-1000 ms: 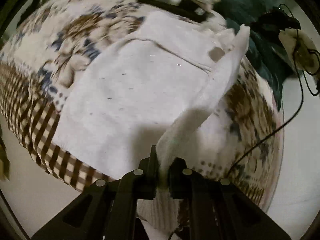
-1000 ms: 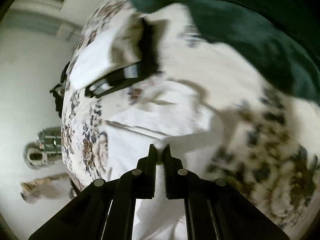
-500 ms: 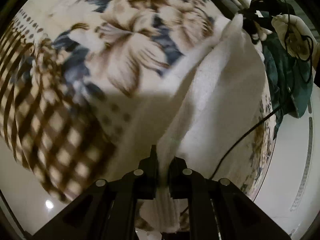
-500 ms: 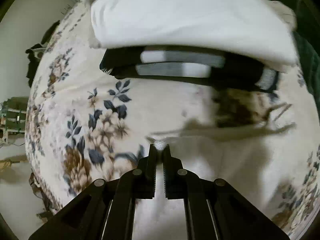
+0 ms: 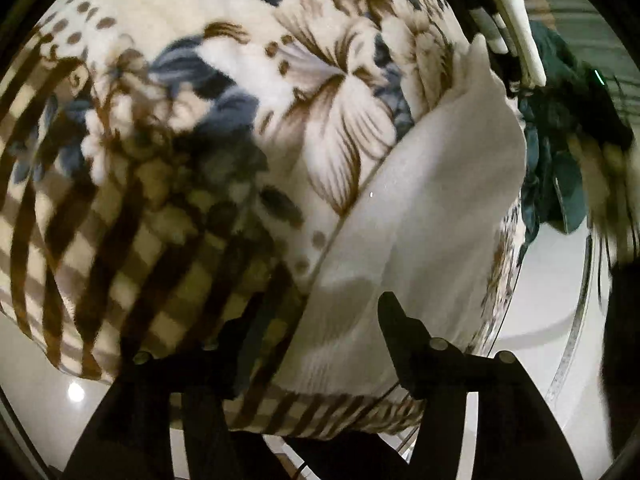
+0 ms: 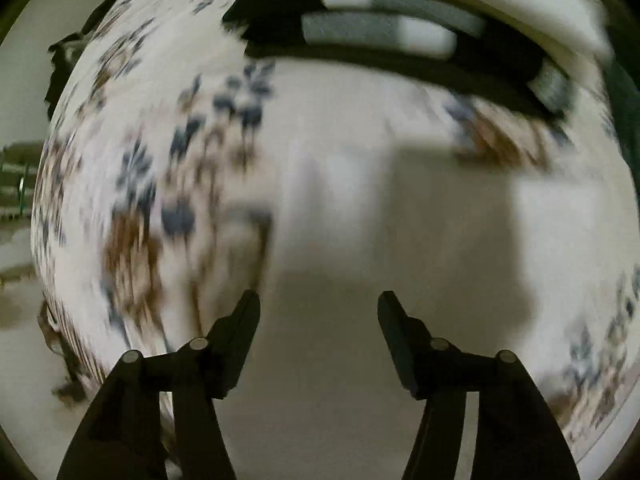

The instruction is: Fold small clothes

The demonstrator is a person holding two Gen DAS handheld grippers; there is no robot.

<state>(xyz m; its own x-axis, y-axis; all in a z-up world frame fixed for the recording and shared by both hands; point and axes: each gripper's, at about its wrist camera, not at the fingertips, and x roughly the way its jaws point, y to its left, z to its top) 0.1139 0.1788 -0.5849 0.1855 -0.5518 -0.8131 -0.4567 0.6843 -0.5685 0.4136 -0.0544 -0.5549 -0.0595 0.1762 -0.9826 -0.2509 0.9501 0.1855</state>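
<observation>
A white garment (image 5: 432, 208) lies folded on the floral blanket (image 5: 248, 92), running from the near edge toward the far right. My left gripper (image 5: 316, 316) is open just above its near end, holding nothing. In the right wrist view the same white garment (image 6: 400, 240) lies flat and blurred below my right gripper (image 6: 318, 312), which is open and empty.
A folded stack of black-and-white striped and white clothes (image 6: 420, 36) lies at the far side of the blanket; it also shows in the left wrist view (image 5: 504, 28). A dark green garment (image 5: 556, 176) lies at the right. The blanket's checked border (image 5: 120, 280) hangs over the near edge above a pale floor.
Both grippers were shut on the white garment and have opened and let it go. The garment has been laid over into a fold on the blanket.
</observation>
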